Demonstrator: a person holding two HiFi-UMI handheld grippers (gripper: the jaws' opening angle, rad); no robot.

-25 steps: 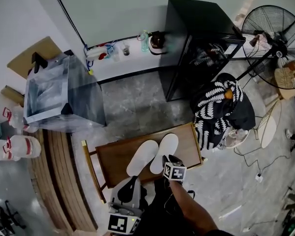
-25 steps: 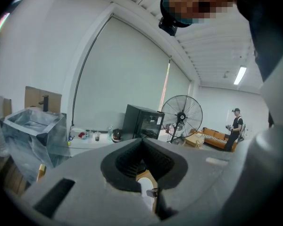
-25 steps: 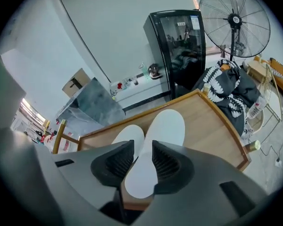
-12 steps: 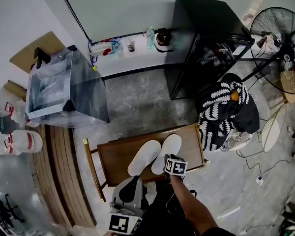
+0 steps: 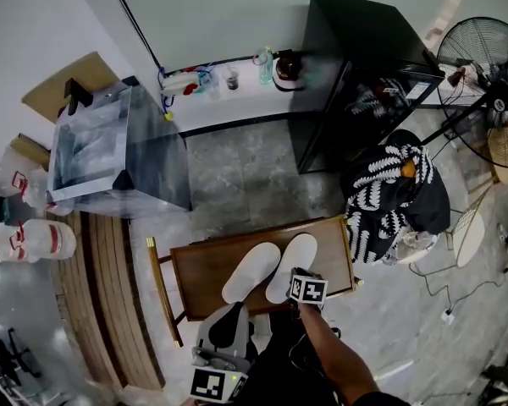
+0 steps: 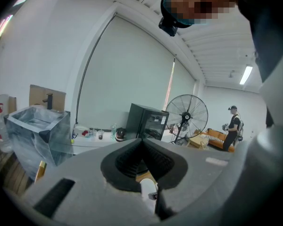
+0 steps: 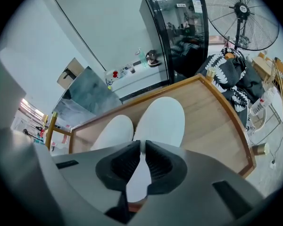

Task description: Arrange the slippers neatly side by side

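Two white slippers lie side by side on a low wooden table (image 5: 205, 265), toes pointing away from me. The left slipper (image 5: 251, 271) (image 7: 114, 131) angles slightly away from the right slipper (image 5: 292, 260) (image 7: 162, 119). My right gripper (image 5: 294, 277) (image 7: 142, 144) points steeply down at the right slipper's heel. Its jaws have just been closing, and a thin white edge of that heel is pinched between the tips. My left gripper (image 5: 229, 313) (image 6: 142, 141) hangs shut and empty in front of the table's near edge.
A raised wooden rim runs round the table (image 7: 212, 121). Beyond it stand a black cabinet (image 5: 356, 66), a standing fan (image 5: 483, 57), a chair draped with black-and-white cloth (image 5: 389, 197) and a clear plastic-wrapped box (image 5: 110, 155). A person stands far off (image 6: 233, 126).
My right gripper has sunk a little onto the right slipper's heel. Both slippers and the left gripper keep their places.
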